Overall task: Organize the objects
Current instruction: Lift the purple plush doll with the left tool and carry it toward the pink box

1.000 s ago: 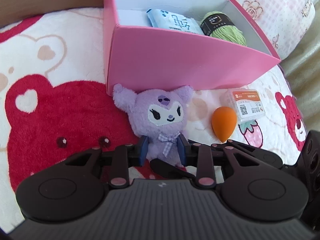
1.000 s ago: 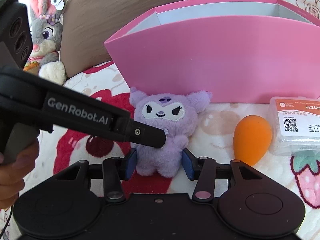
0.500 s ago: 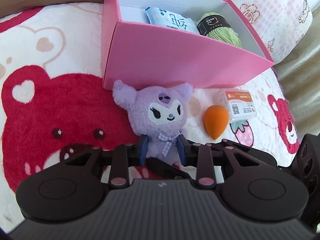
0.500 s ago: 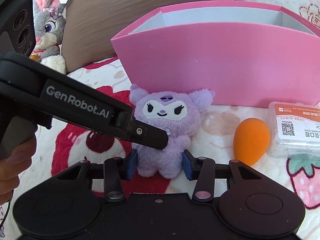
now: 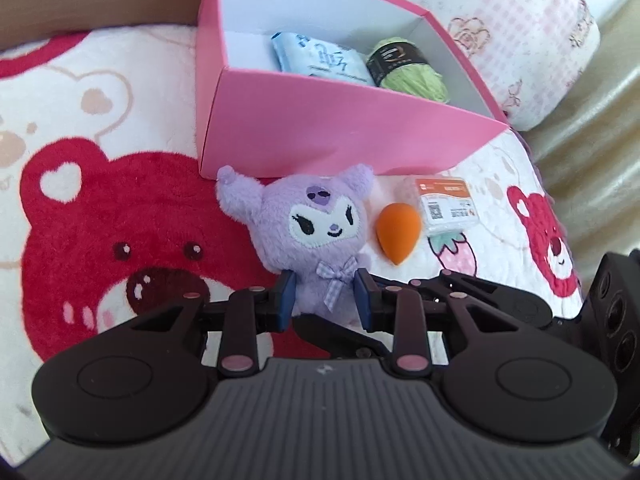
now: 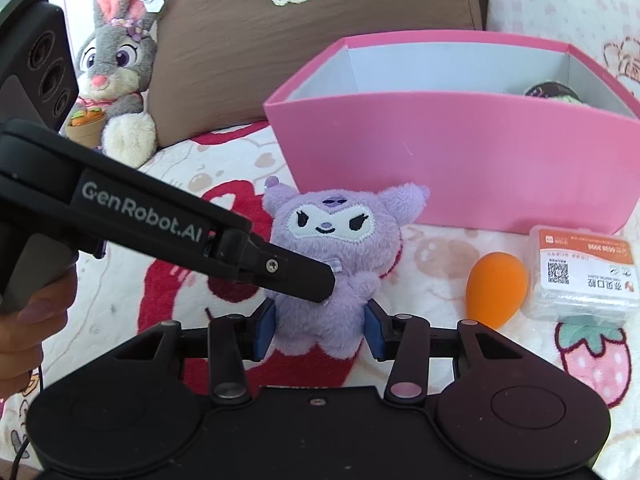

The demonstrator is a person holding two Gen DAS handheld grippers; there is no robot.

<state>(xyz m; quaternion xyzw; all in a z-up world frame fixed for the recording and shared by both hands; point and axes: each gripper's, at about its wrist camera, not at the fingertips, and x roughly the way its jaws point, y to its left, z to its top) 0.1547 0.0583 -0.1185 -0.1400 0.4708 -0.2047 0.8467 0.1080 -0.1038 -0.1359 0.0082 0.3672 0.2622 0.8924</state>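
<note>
Both grippers pinch the same thing: the small purple plush doll with a stitched white face and a checked bow (image 5: 316,236) sits just in front of the pink cardboard box (image 5: 320,136), on the fleecy bedspread printed with red bears and strawberries (image 5: 100,216). The left gripper (image 5: 325,298) has its blue-padded fingers pressed into the doll's body beneath the bow, and the right gripper (image 6: 320,328) squeezes its lower body from either side. The likeliest trouble is that the two holds work against each other: the plush is soft and squashy, so if the hands part or tilt unevenly it could twist, stretch or slide out of one pair of pads. In lifting it over the near wall, an ear or foot could catch the rim and shove the light box back. The orange teardrop-shaped sponge (image 6: 496,292) and the clear plastic pack with an orange label (image 6: 584,276) lie near the doll's side and could be knocked. Inside the box lie a pale blue packet (image 5: 320,58) and a green yarn ball with a black band (image 5: 408,66); the right wrist view hides nearly all of this behind the wall. The doll's legs are covered by the gripper bodies, so whether it is clear of the bedspread cannot be told.
</note>
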